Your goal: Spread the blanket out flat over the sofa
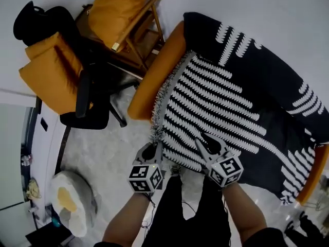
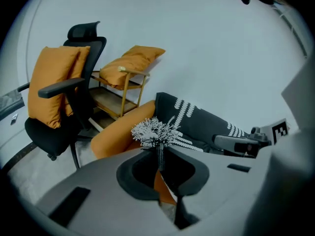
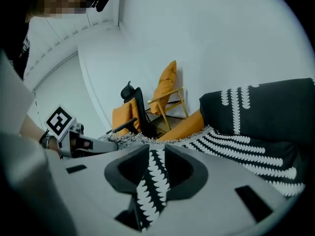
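A black blanket with white leaf-like stripes lies over the orange sofa, covering its seat and back. Its fringed left edge runs along the sofa's arm. At the blanket's near left corner my left gripper is shut on the fringe; in the left gripper view the white tuft sticks out past the closed jaws of the left gripper. My right gripper sits over the near edge, a little to the right. In the right gripper view the right gripper has its jaws parted, and the striped cloth shows in the gap.
A black office chair with an orange cushion stands left of the sofa. Behind it is a wooden chair holding another orange cushion. A white rounded object lies on the floor at lower left. The person's legs stand at the sofa's front.
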A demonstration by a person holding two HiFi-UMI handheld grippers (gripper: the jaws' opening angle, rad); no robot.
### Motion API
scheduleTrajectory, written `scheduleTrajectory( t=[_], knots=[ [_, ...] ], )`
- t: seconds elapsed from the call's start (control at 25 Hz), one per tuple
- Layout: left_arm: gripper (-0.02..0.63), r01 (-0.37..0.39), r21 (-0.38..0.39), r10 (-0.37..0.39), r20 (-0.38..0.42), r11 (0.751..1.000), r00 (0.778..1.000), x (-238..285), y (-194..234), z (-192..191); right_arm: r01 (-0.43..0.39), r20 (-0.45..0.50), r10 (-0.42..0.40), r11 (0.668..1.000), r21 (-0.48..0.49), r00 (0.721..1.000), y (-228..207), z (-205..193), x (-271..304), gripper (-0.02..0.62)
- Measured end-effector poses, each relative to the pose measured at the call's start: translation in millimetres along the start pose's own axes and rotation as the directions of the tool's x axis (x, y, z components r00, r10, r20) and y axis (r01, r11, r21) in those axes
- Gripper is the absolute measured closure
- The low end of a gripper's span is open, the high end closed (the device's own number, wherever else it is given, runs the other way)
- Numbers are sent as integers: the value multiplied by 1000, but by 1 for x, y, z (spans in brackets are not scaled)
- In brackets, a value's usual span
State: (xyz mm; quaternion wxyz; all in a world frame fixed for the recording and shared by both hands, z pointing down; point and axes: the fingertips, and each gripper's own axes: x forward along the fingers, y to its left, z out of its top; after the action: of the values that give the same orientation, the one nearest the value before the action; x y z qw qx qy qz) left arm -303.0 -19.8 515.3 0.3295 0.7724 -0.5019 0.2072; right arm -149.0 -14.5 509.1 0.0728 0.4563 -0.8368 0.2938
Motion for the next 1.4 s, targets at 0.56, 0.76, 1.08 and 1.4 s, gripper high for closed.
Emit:
scheduleTrajectory(
  t=[0.56, 0.76, 1.08, 1.4],
  knots=[
    [591, -129, -121, 120, -83, 984, 989, -24, 95, -61, 12, -24, -12, 1000, 4, 1000, 36, -6, 51, 499],
    [589, -211, -107, 196, -131, 972, 972, -40, 113, -76, 13, -11, -13, 1000, 6, 1000, 43, 3, 52, 494],
    [591, -97, -69, 98, 11, 993, 995, -59, 79, -15, 67, 9, -66, 996, -61, 998, 42, 38, 23, 591],
    [600, 149, 126, -168, 162, 981, 972, -65, -37, 87, 102, 97, -89, 985, -138, 991, 38, 110, -39, 592]
  ],
)
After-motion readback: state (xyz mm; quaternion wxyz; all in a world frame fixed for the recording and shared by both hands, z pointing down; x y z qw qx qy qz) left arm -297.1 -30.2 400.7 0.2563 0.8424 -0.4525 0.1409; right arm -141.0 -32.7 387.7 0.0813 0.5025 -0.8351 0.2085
